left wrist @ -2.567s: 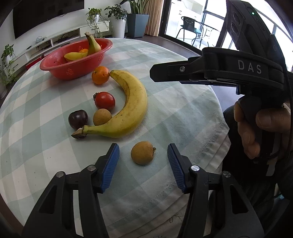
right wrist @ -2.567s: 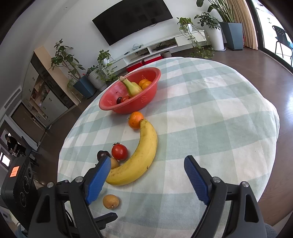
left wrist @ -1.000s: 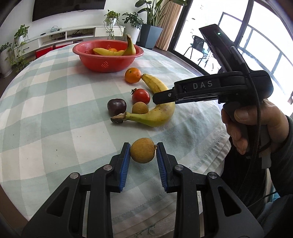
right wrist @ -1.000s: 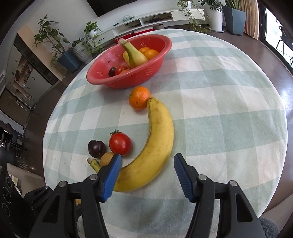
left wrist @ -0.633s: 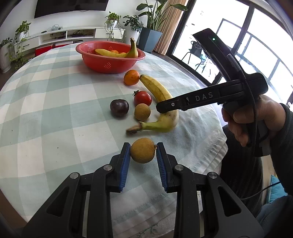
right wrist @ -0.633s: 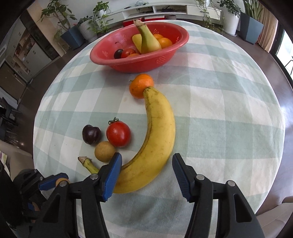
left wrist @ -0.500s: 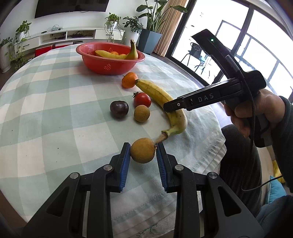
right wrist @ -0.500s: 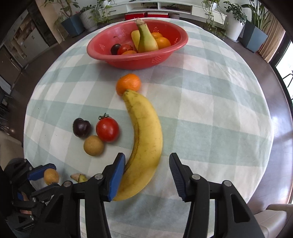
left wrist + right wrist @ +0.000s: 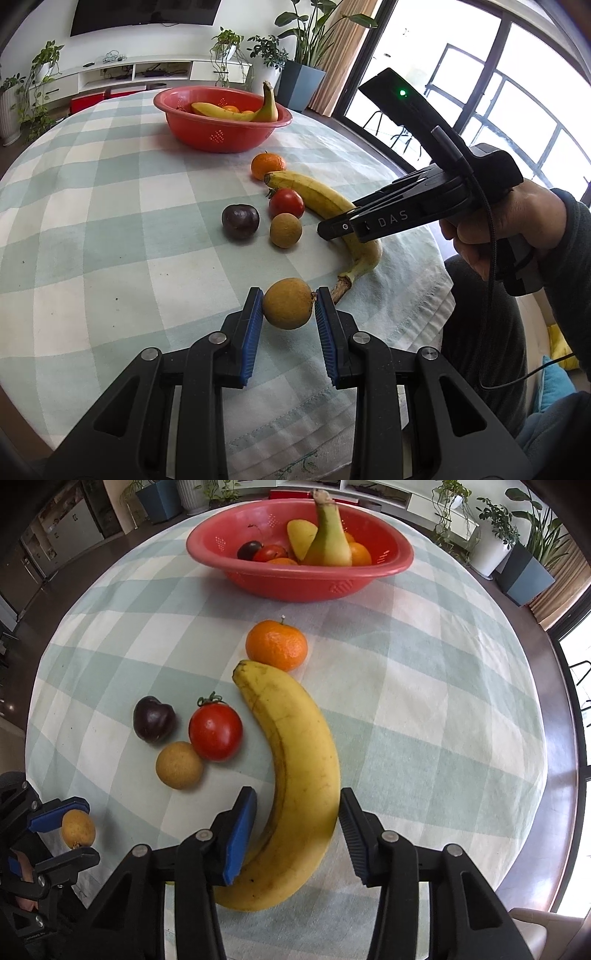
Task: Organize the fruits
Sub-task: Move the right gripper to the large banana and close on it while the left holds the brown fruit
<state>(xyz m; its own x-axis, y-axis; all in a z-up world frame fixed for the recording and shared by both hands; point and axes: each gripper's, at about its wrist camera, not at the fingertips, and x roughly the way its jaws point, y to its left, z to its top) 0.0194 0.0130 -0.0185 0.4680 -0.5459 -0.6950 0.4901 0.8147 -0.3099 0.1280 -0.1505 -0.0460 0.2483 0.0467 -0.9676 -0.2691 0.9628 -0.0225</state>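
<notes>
Currently left gripper (image 9: 288, 308) pinching tan round fruit (image 9: 287, 303) at frame bottom centre, likely bound for red basket (image 9: 221, 138) at upper centre. Right gripper (image 9: 295, 827) spread, straddling banana (image 9: 295, 771), fingers not touching, presumably readying grab.

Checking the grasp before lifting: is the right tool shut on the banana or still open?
Open. The right tool straddles the banana, but a gap shows beside its left finger, and the banana lies on the tablecloth.

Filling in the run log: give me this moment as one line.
left gripper: shut on brown fruit | right gripper: open, straddling banana | red bowl: partly filled
</notes>
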